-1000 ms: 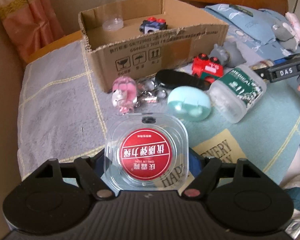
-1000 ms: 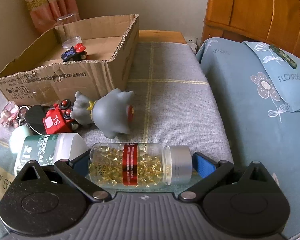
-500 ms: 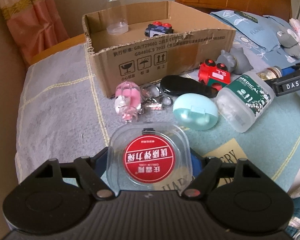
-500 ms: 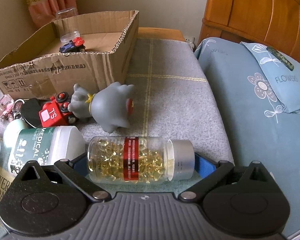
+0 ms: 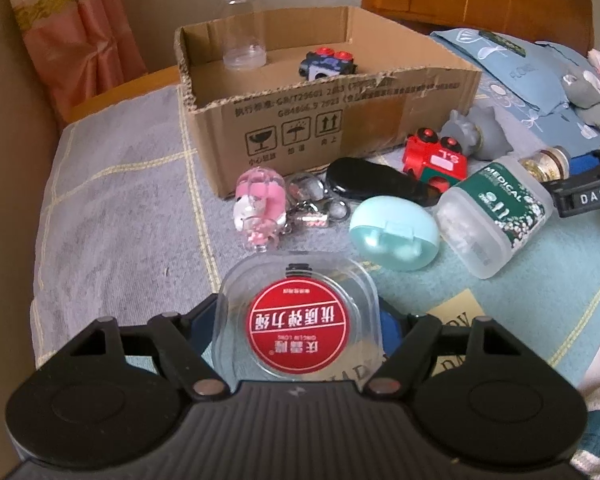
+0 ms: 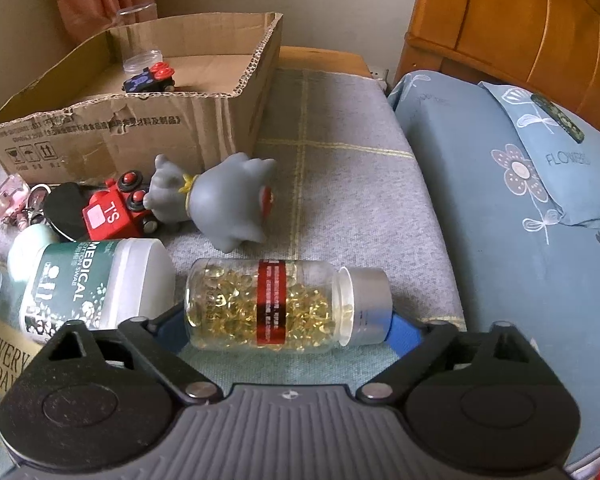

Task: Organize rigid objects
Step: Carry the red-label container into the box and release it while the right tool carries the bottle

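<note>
Left wrist view: the left gripper (image 5: 298, 332) has its fingers clamped on a clear plastic case (image 5: 298, 320) with a round red label, held just above the bedspread (image 5: 100, 200). Right past it sit a mint-green oval case (image 5: 394, 232), a pink keychain figure (image 5: 260, 204), a black case (image 5: 376, 184) and a red toy car (image 5: 436, 164), all bunched up in front of the cardboard box (image 5: 324, 132). Inside the box there's a small blue toy car (image 5: 328, 65) and a clear jar (image 5: 244, 36).

Over on the right wrist view, the right gripper (image 6: 288, 328) is squeezing a capsule bottle (image 6: 284, 306) lying sideways, silver cap to the right, blue pads (image 6: 404, 332) on each end. A cotton swab tub (image 6: 88, 284) lies just beside it on the left, and a grey toy figure (image 6: 220, 200) is a bit further back, touching the red car.
</note>
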{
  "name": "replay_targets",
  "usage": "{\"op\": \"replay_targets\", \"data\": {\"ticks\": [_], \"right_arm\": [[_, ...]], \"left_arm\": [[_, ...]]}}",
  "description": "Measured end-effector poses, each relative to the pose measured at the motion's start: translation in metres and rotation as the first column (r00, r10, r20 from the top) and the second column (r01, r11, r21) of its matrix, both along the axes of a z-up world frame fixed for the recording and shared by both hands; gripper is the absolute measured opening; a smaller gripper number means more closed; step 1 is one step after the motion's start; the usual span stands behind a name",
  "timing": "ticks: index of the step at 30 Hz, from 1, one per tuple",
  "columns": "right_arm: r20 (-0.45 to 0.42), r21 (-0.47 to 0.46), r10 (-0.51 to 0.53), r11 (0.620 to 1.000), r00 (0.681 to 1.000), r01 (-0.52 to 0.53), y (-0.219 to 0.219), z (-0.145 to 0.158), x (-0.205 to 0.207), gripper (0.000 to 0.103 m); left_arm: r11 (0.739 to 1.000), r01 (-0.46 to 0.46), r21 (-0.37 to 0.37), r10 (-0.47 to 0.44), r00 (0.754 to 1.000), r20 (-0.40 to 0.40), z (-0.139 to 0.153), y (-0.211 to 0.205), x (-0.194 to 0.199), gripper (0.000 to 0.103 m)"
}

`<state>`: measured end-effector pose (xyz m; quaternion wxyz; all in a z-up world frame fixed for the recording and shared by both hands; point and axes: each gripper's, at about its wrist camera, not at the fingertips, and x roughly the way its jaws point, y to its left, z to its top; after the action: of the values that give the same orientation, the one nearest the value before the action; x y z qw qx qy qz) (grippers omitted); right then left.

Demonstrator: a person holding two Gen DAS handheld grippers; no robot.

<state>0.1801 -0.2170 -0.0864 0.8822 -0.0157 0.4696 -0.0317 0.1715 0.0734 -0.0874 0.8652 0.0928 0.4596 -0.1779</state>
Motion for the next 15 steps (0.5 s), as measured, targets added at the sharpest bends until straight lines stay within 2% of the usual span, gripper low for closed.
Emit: {"op": "replay_targets", "data": {"ticks": [6, 12, 15], "right_arm": [[0.007, -0.013, 0.066, 0.998, 0.998, -0.066, 0.002, 0.004, -0.002, 0.096], [0.019, -0.042, 0.158, 0.987, 0.987, -0.158, 0.003, 0.022, -0.008, 0.096], [0.032, -0.024, 0.195, 0.981, 0.980, -0.194, -0.001, 0.035, -0.012, 0.096]], "left_arm": [[1.000, -0.001, 0.021, 0.001, 1.000, -0.011, 0.004, -0.001, -0.002, 0.073], [1.000, -0.012, 0.024, 0.012, 1.000, -0.020, 0.019, 0.000, -0.003, 0.073], [0.999, -0.002, 0.033, 0.003, 1.000, -0.016, 0.029, -0.002, -0.006, 0.073]]}}
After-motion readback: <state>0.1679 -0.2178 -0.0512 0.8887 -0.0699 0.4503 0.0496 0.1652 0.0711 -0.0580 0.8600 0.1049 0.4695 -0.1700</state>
